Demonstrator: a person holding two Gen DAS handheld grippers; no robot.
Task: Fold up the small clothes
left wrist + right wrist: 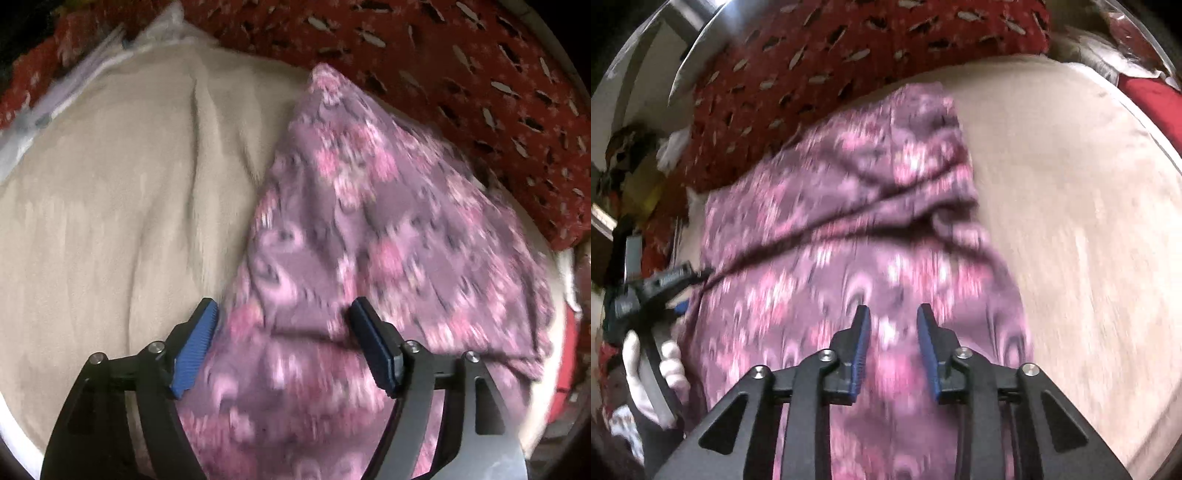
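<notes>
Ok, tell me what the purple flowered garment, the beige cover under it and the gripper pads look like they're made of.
Purple flowered garment: thin, soft woven or knit cloth, matte; it creases and drapes limply. Blur hides the weave.
Beige cover: soft fabric, matte, perhaps slightly fuzzy; it shows long gentle wrinkles.
Gripper pads: blue, probably rubber or ribbed plastic; fine ridges run across the face.

One purple floral garment (369,229) lies on one beige sheet (110,203). One red patterned cloth (480,74) lies along the far edge. Two claws show: the left claw (284,347) and the right claw (892,347). One gloved hand (650,373) is seen.
</notes>
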